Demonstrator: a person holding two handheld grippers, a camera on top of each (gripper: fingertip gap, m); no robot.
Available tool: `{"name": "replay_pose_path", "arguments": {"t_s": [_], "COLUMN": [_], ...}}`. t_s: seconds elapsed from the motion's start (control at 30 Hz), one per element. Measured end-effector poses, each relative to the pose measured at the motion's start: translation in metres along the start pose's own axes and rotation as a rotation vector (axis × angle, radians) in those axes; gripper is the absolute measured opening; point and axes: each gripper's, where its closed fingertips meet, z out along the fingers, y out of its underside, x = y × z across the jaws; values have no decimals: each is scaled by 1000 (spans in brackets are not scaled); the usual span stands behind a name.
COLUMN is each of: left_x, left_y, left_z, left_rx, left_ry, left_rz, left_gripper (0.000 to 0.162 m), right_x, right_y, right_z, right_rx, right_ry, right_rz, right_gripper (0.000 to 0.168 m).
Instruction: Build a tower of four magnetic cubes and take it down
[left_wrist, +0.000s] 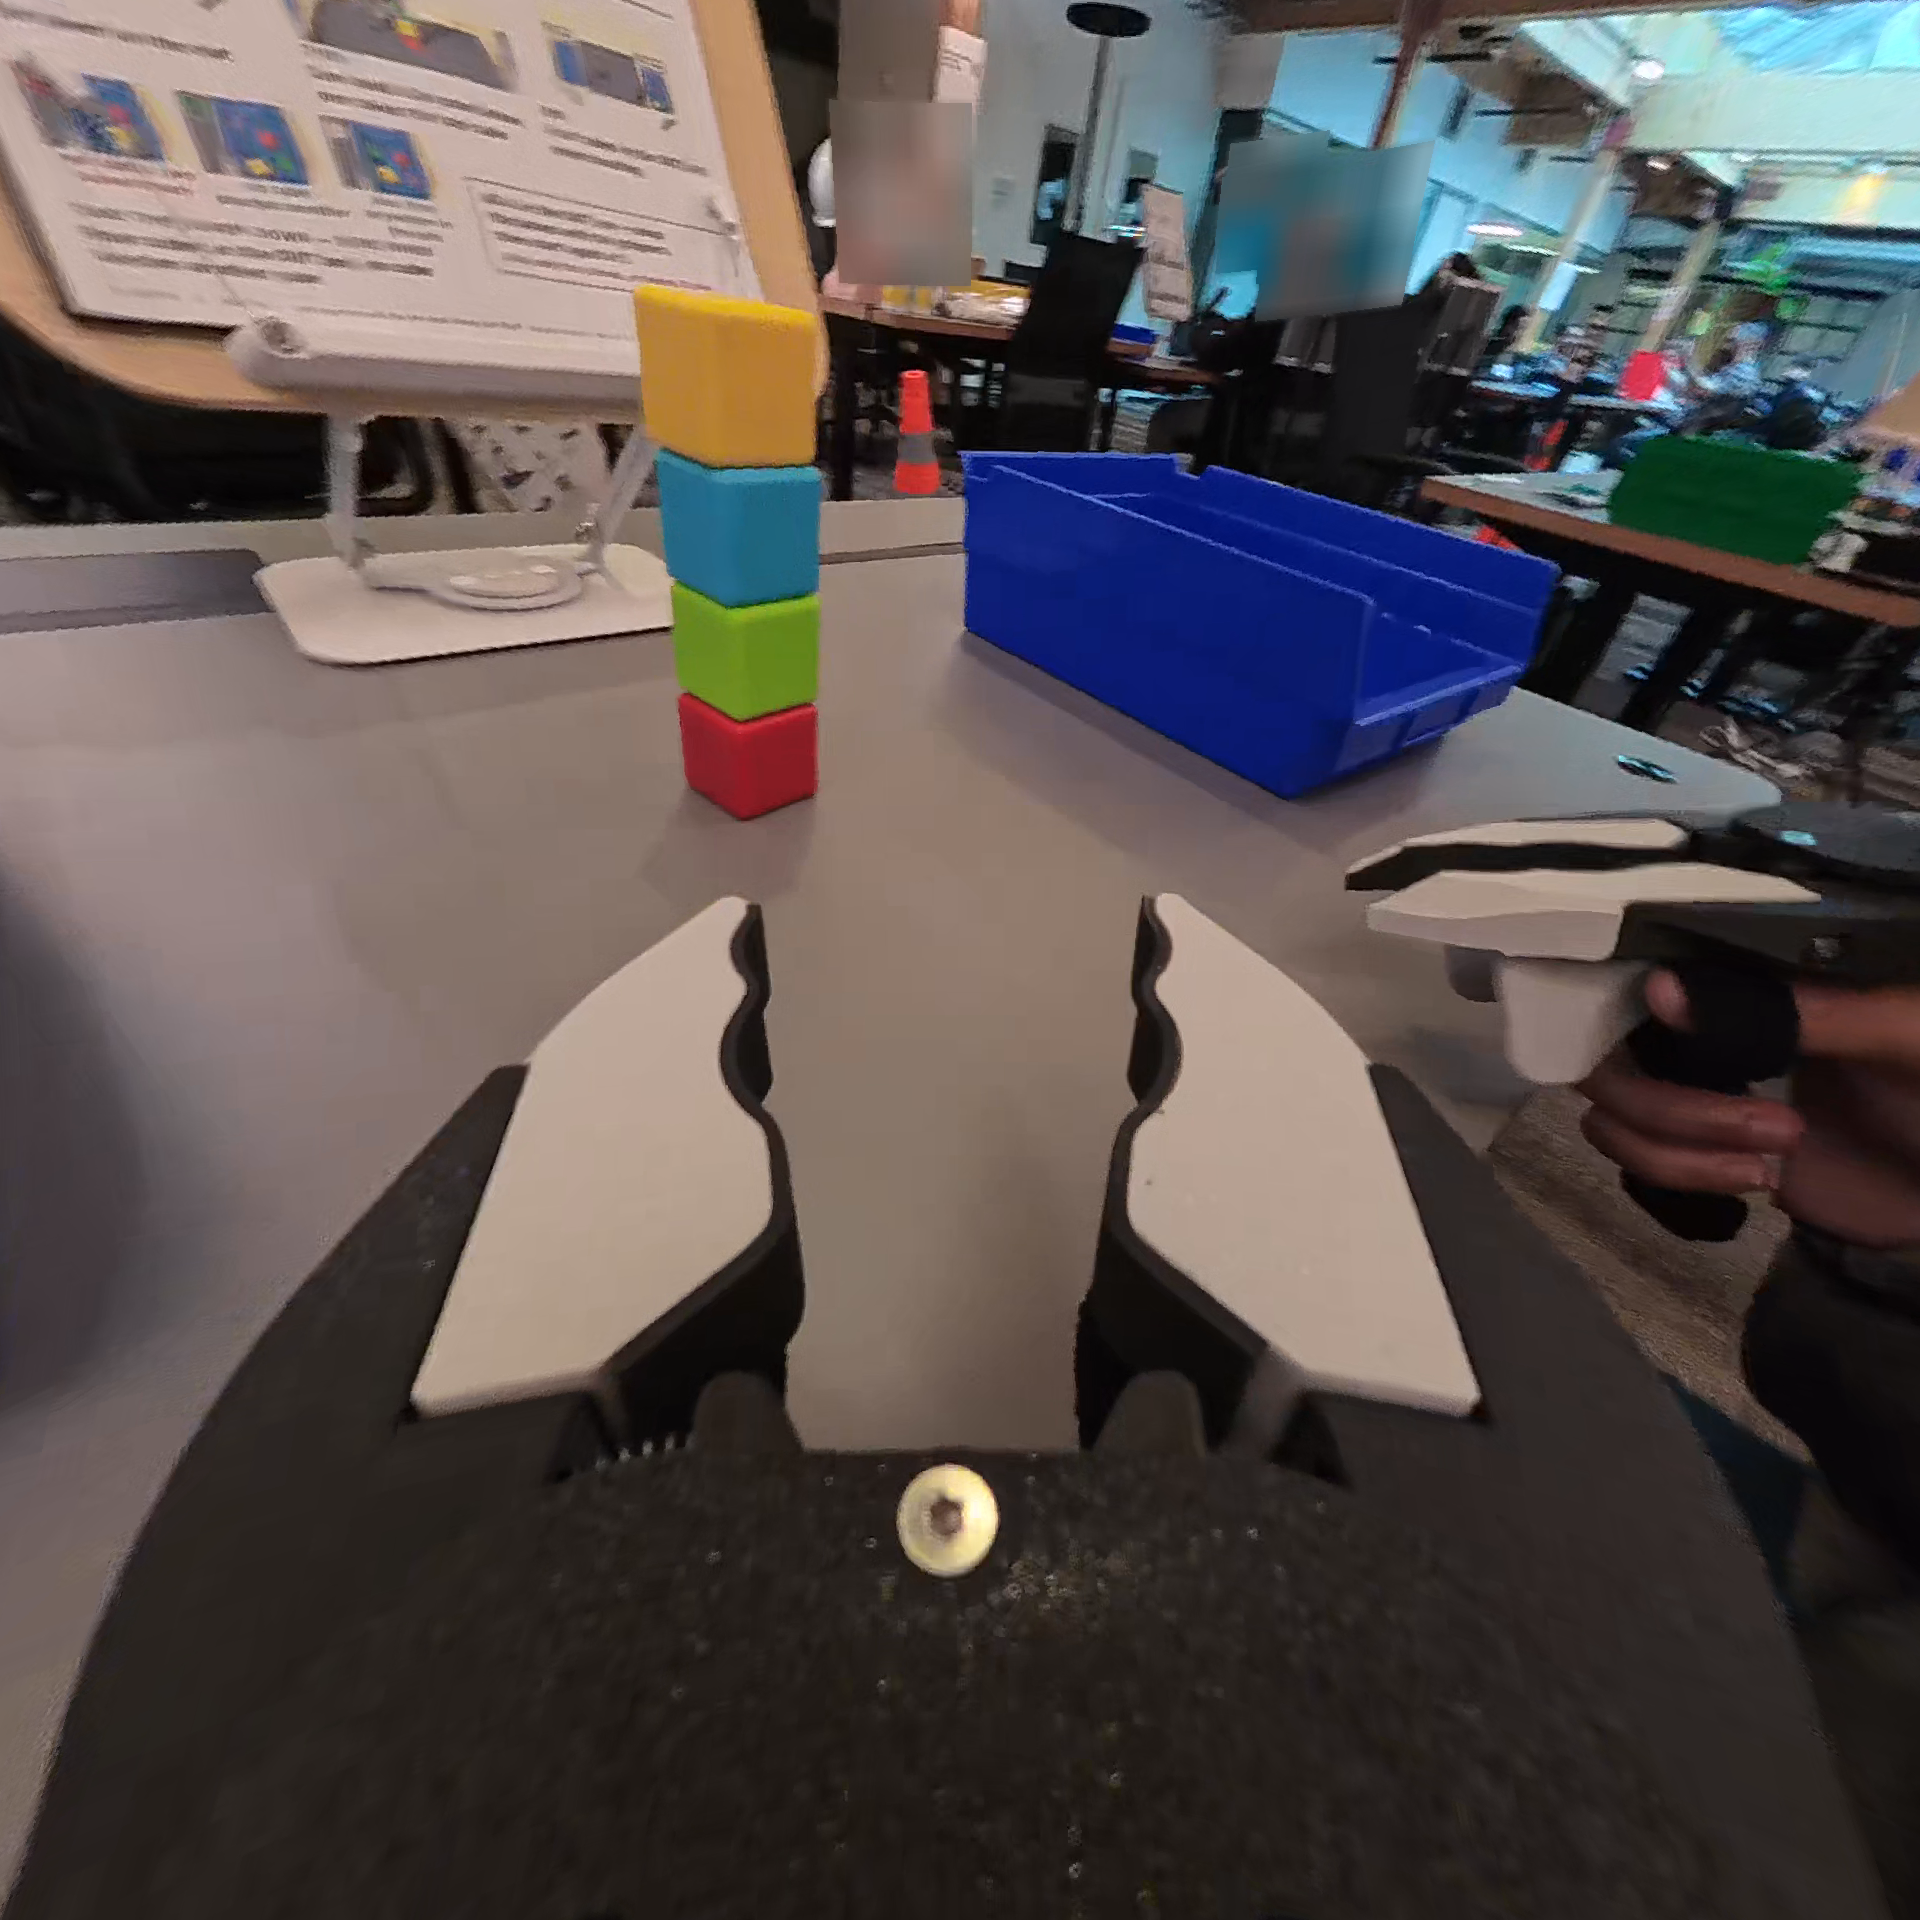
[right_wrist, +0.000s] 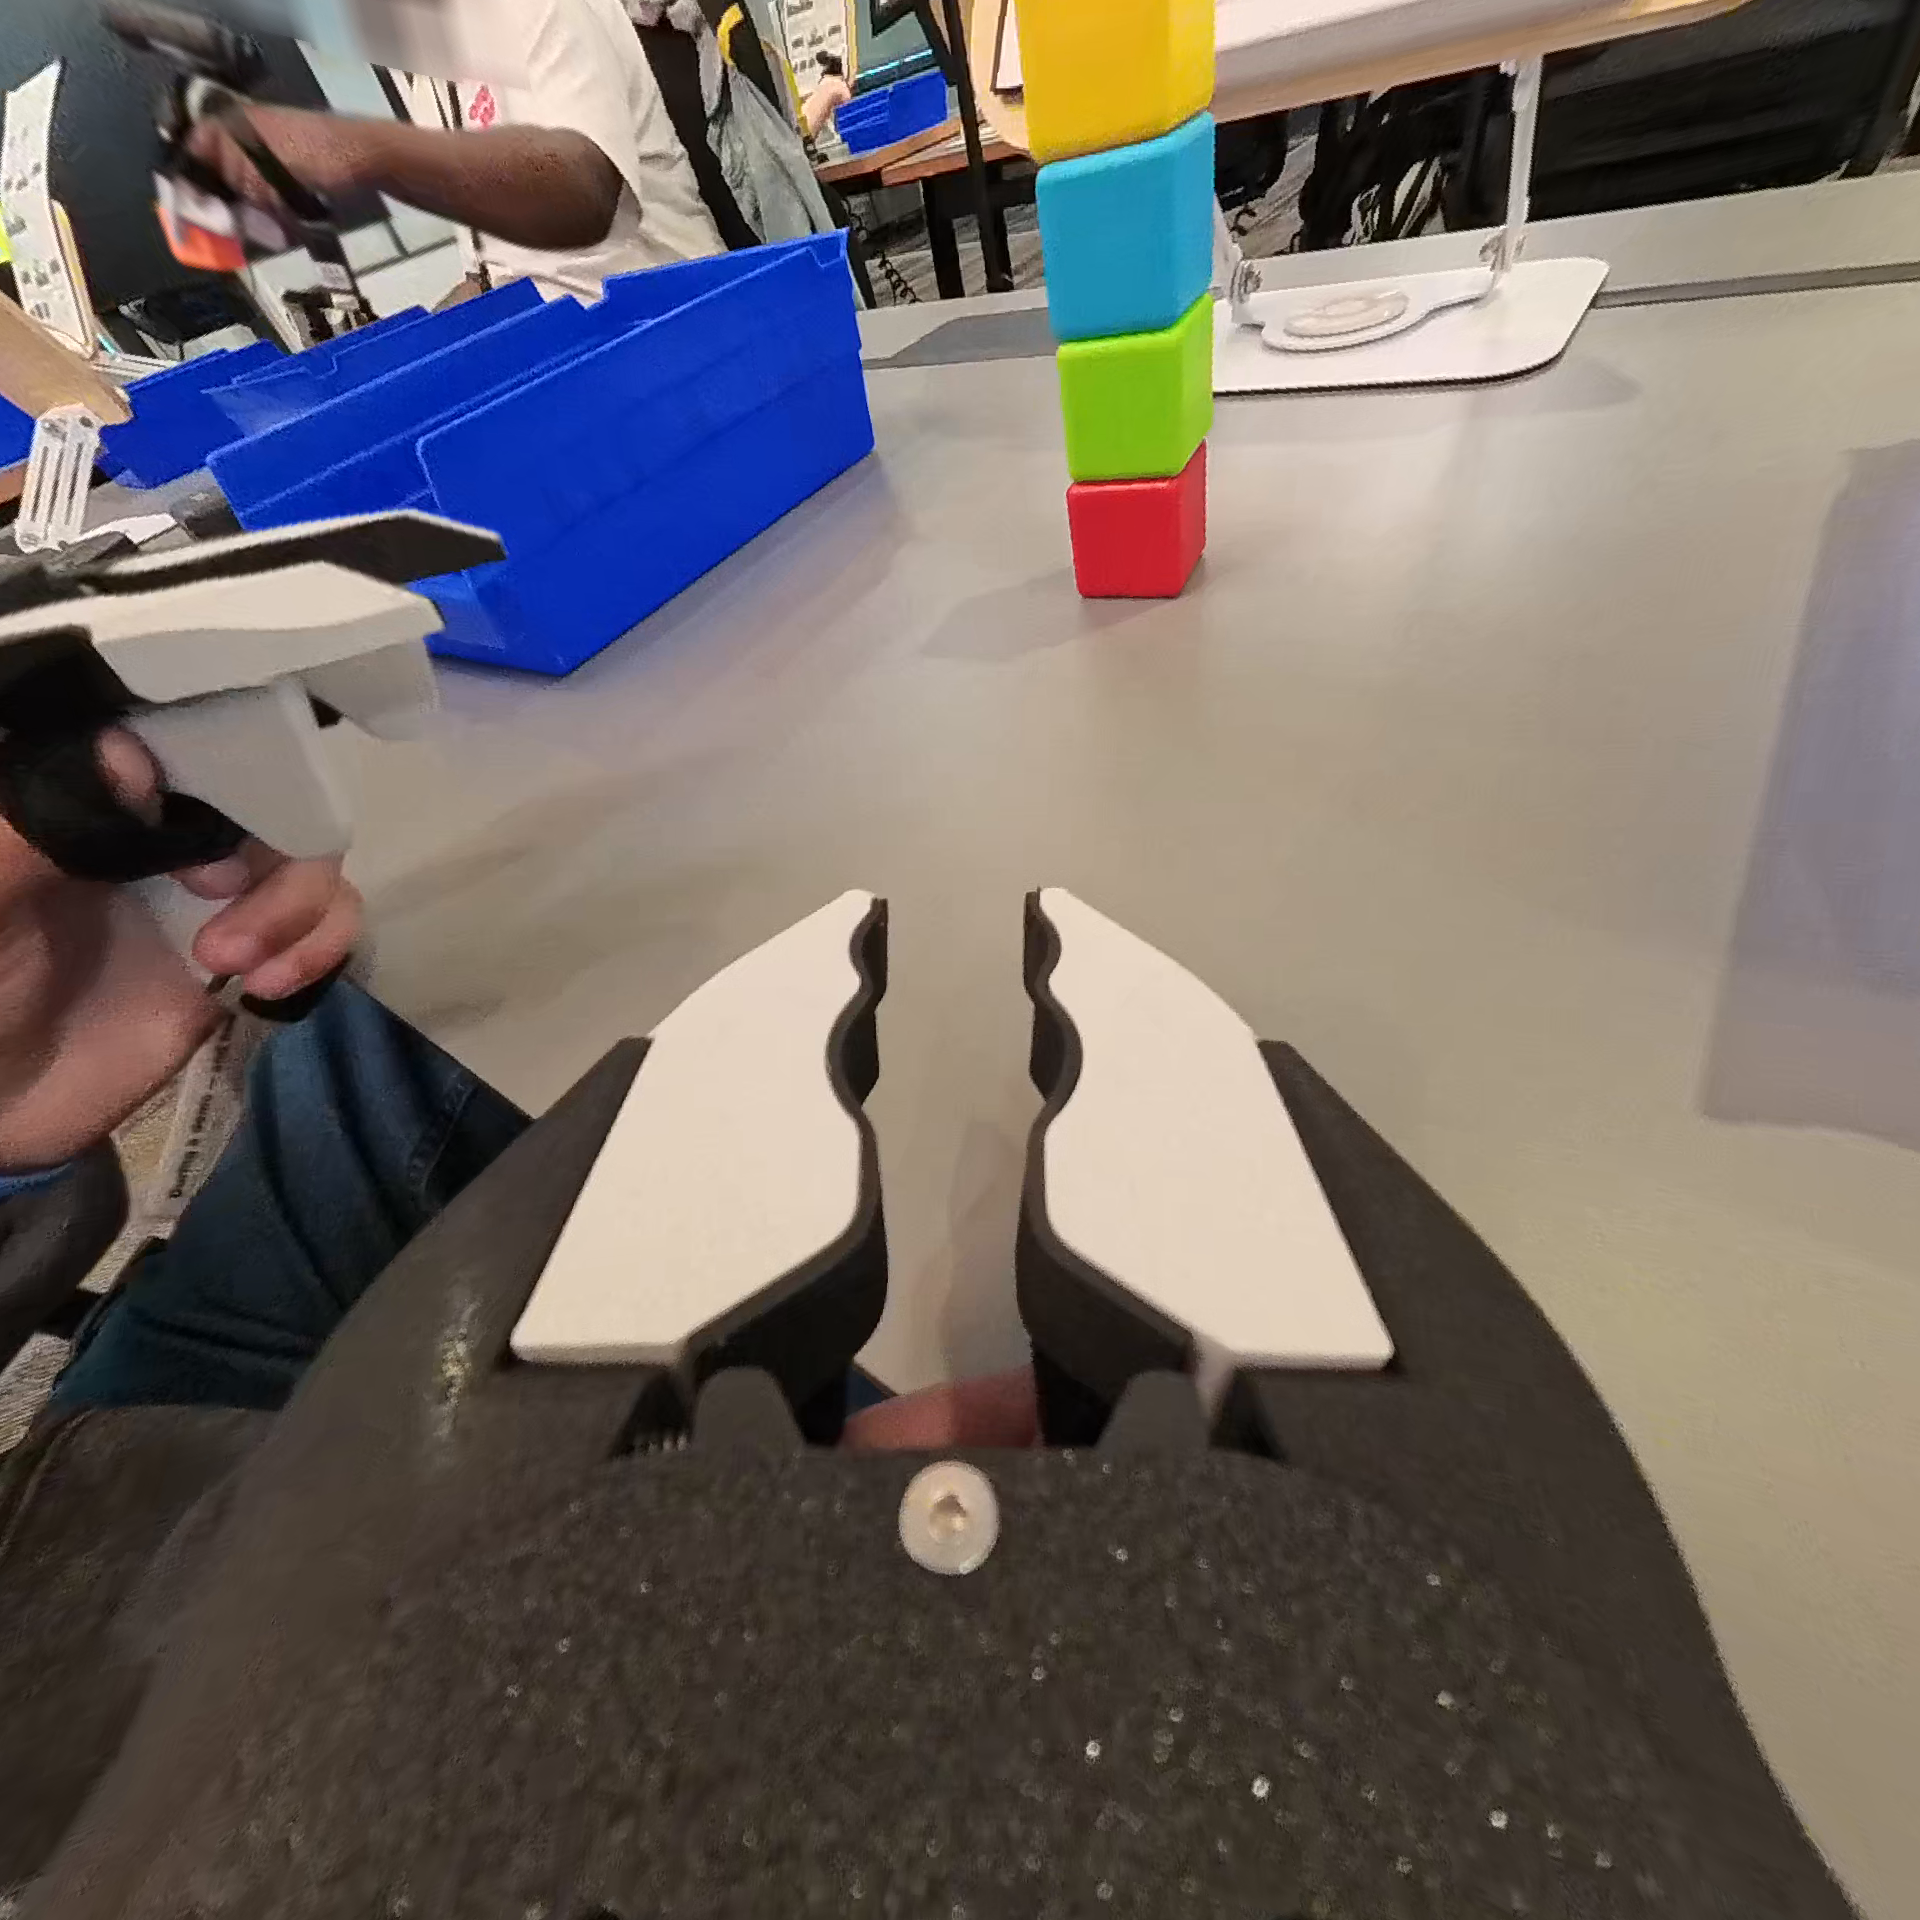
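The tower of four cubes (left_wrist: 743, 551) stands complete on the tabletop (left_wrist: 935, 831), well ahead of both tools, red at the bottom and yellow on top. The left tool (left_wrist: 951, 925) is released wide, probably ready to remove a cube; the right tool (right_wrist: 956, 914) is half open and empty, waiting.

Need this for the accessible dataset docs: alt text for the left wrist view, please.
A tower of four cubes stands on a grey table: red cube at the bottom, then green cube, blue cube, yellow cube on top. The left gripper is open and empty short of it; a blue bin sits to the right, and the right gripper is at the right edge.
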Motion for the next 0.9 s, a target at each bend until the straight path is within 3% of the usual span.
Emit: {"name": "replay_pose_path", "arguments": {"t_s": [0.2, 0.4, 0.53, 0.63, 0.73, 0.8, 0.9], "left_x": [14, 11, -14, -33, -66, -83, -77], "left_y": [5, -32, -58, -50, -42, -44, -52], "left_z": [6, 11, 59, 109, 155, 179, 197], "left_rx": [-47, 168, 224, 114, 63, 54, 72], "left_ry": [114, 203, 313, 417, 377, 359, 474], "left_rz": [91, 82, 93, 141, 195, 179, 116], "left_gripper": [67, 63, 70, 75, 77, 87, 93], "right_x": [-3, -8, -9, -9, -8, -7, -8], "right_y": [3, 6, 5, 4, 2, 2, 2], "right_z": [3, 6, 5, 4, 2, 1, 0], "right_rx": [-17, -26, -21, -18, -10, -8, -10], "right_ry": [-12, -30, -42, -49, -51, -53, -62], "right_rz": [-8, -17, -12, -3, 6, 13, 13], "right_gripper": [25, 25, 25, 25, 25, 25, 25]}}
